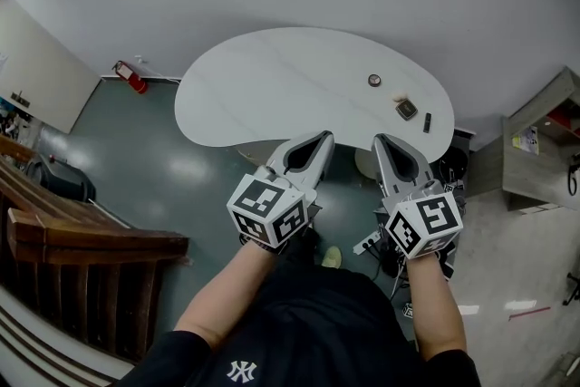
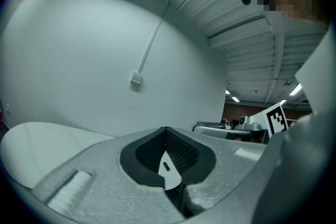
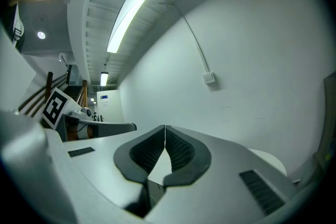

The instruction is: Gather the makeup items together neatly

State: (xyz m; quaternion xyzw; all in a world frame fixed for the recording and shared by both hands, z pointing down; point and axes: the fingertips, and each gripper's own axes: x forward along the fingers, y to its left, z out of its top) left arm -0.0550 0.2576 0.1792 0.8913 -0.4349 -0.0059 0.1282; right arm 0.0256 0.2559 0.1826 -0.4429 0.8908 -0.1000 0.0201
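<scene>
Three small makeup items lie on the right part of the white kidney-shaped table (image 1: pixel 272 82): a round compact (image 1: pixel 374 80), a square compact (image 1: pixel 406 110) and a dark stick (image 1: pixel 427 121). They are spread apart along the table's right end. My left gripper (image 1: pixel 323 138) and right gripper (image 1: pixel 380 140) hang side by side at the table's near edge, short of the items. Both are shut with nothing between the jaws. In the left gripper view the left gripper (image 2: pixel 166 129) points up at the wall, its tips together. The right gripper (image 3: pixel 165 127) in its own view points the same way.
A red fire extinguisher (image 1: pixel 131 77) stands on the floor at the far left of the table. A wooden stair railing (image 1: pixel 91 242) runs along the left. A shelf unit (image 1: pixel 542 145) stands at the right. A power strip (image 1: pixel 367 242) lies on the floor under the grippers.
</scene>
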